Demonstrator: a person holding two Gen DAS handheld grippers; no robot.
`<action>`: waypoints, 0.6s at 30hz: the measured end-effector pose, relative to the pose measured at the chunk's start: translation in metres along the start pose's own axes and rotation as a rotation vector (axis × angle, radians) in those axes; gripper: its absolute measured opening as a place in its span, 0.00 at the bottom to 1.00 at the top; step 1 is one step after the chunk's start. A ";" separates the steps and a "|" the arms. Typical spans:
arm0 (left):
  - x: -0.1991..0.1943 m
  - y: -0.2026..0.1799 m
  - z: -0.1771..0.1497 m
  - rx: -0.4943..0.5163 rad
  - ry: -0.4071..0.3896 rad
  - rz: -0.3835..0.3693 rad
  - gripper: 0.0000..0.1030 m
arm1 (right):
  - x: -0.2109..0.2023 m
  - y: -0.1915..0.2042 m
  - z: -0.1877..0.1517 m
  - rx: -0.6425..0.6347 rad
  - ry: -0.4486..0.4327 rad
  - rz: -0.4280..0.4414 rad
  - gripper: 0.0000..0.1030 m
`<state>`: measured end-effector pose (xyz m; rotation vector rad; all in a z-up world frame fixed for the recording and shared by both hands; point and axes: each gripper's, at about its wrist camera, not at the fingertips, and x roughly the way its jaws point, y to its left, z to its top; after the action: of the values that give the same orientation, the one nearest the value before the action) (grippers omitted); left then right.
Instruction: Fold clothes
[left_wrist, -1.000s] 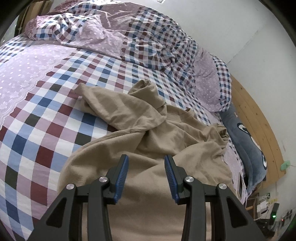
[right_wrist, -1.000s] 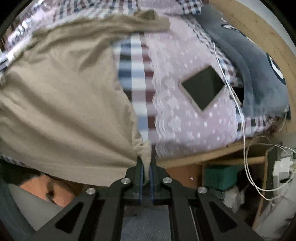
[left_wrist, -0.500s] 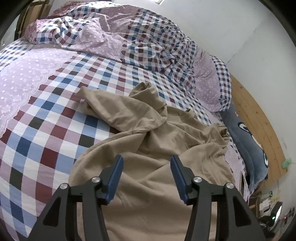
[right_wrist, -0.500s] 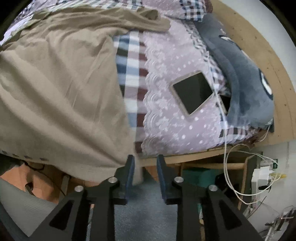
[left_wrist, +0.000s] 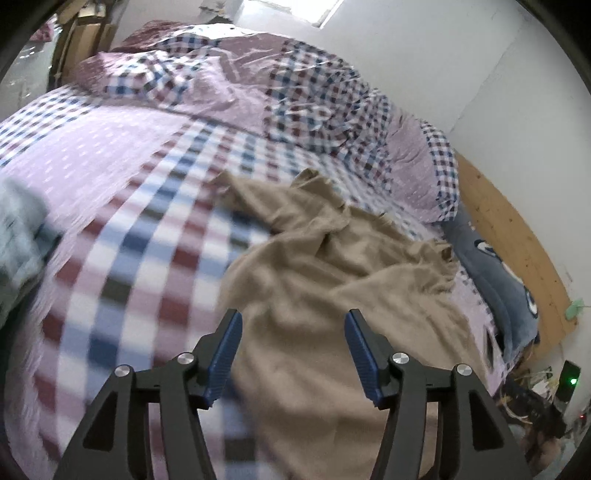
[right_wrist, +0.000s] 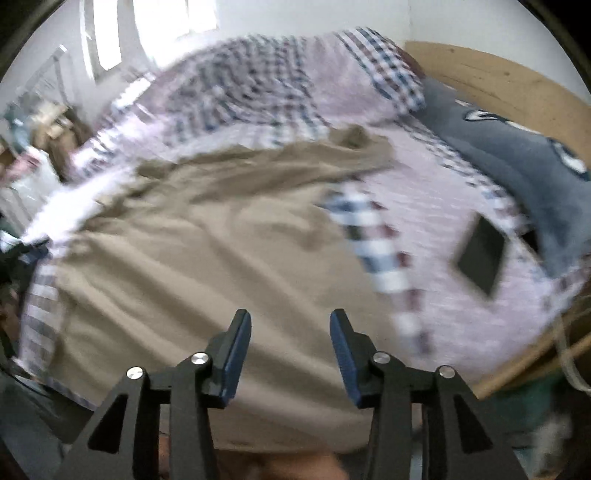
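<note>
Trouble is waiting mostly in the far tangle: the beige garment is lying across the checked bedsheet, its near part spreading fairly flat toward the bed's near edge while its far end is bunching into twisted folds — what looks like a sleeve or neck, though blur is making that hard to tell. The left gripper is hovering over the near cloth with jaws wide apart, holding nothing; the right gripper is doing the same. Any pinch taken now is risking several layers at once, so a fold would be locking the twist in. A dark phone is lying on the sheet near the garment's right edge — a sweeping pull could be dragging it off.
</note>
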<state>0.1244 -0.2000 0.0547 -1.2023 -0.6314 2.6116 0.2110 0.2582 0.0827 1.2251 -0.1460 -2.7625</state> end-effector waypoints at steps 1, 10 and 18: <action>-0.005 0.003 -0.008 -0.003 0.007 0.012 0.60 | 0.005 0.006 -0.004 -0.004 -0.004 0.021 0.50; -0.035 -0.012 -0.092 0.078 0.122 0.173 0.60 | 0.043 0.053 -0.012 -0.067 0.029 0.126 0.52; -0.015 -0.016 -0.130 0.192 0.287 0.313 0.34 | 0.045 0.080 -0.012 -0.128 0.028 0.215 0.52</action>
<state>0.2332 -0.1523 -0.0033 -1.6813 -0.1441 2.5824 0.1957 0.1717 0.0524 1.1431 -0.0913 -2.5279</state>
